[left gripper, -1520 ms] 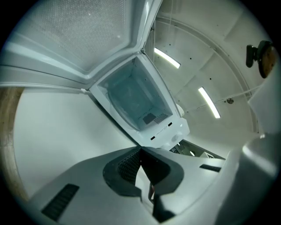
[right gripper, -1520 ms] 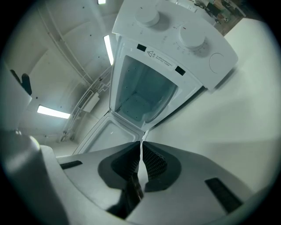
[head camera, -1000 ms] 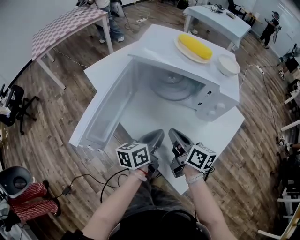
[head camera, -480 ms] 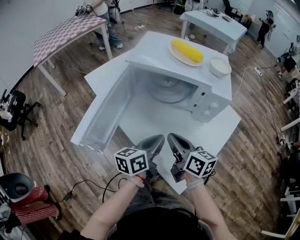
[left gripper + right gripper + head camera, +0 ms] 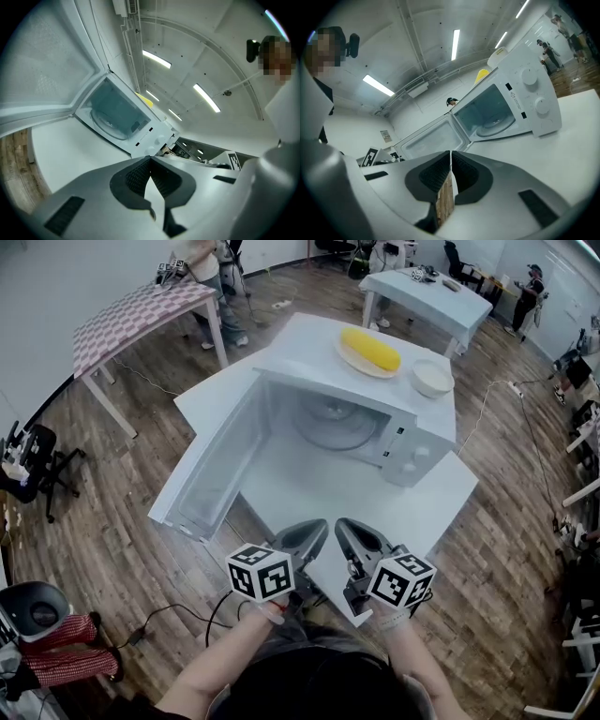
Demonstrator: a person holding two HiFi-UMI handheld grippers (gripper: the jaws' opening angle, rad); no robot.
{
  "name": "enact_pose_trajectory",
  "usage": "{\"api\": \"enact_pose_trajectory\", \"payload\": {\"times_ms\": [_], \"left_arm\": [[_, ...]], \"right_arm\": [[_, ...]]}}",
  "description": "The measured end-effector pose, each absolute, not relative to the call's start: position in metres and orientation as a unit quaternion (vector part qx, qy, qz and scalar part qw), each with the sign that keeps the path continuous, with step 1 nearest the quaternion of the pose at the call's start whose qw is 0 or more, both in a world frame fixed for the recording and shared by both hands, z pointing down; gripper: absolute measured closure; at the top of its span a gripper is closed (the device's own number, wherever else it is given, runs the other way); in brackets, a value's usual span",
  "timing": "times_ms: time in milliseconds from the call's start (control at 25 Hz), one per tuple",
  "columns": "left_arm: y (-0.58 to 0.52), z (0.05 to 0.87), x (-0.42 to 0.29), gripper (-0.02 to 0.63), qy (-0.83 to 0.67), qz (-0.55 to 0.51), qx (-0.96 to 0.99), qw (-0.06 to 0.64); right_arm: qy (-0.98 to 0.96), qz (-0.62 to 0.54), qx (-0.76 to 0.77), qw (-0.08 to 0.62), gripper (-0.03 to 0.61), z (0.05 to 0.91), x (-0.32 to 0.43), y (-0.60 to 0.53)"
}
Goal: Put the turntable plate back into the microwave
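A: Start close. How are the two grippers?

B: The left gripper (image 5: 314, 529) and right gripper (image 5: 345, 527) sit side by side over the near edge of the table (image 5: 431, 507), tips pointing at the microwave (image 5: 417, 442). In its own view the left gripper (image 5: 150, 159) has its jaws pressed together with nothing between them. The right gripper (image 5: 451, 153) is the same, closed to a hairline and empty.

A: And the plate?

B: The plate (image 5: 342, 423) lies flat on the floor of the cavity, face up. It is round, so it has no long axis. Both gripper views look into the cavity and show it (image 5: 110, 124) there (image 5: 497, 125).

A: How does it sit relative to the grippers?

B: Straight ahead and well apart, with bare tabletop between. The door (image 5: 211, 474) hangs wide open to the left, and the opening faces the grippers.

A: Anything farther on?

B: On the microwave's roof, a corn cob (image 5: 368, 349) on a dish, and a bowl (image 5: 432, 378) to its right.
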State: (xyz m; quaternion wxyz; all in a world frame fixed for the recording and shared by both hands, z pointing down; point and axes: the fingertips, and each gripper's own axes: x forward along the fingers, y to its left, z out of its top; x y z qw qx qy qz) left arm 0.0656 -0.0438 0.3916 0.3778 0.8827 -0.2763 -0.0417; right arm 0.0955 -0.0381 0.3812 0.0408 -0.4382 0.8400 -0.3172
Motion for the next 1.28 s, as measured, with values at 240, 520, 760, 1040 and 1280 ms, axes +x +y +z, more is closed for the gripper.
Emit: {"api": "enact_pose_trajectory", "payload": {"times_ms": [240, 520, 760, 1040, 1280], "left_arm": [[-0.023, 0.384, 0.06, 0.601, -0.279, -0.041, 0.883, 0.377], [-0.003, 0.372, 0.056, 0.601, -0.28, -0.051, 0.887, 0.363], [0.015, 0.363, 0.051, 0.601, -0.262, -0.067, 0.892, 0.362], [0.035, 0.36, 0.041, 0.601, -0.267, -0.056, 0.902, 0.335], [0.045, 0.357, 0.033, 0.601, -0.271, -0.069, 0.9, 0.333]], "right_arm": [[0.853, -0.292, -0.432, 0.032, 0.549, 0.369, 0.098, -0.019], [0.862, -0.278, -0.424, 0.023, 0.551, 0.363, 0.093, 0.009], [0.871, -0.263, -0.414, 0.016, 0.552, 0.356, 0.086, 0.028], [0.875, -0.25, -0.414, 0.006, 0.552, 0.356, 0.083, 0.045], [0.878, -0.237, -0.417, 0.006, 0.554, 0.353, 0.083, 0.056]]}}
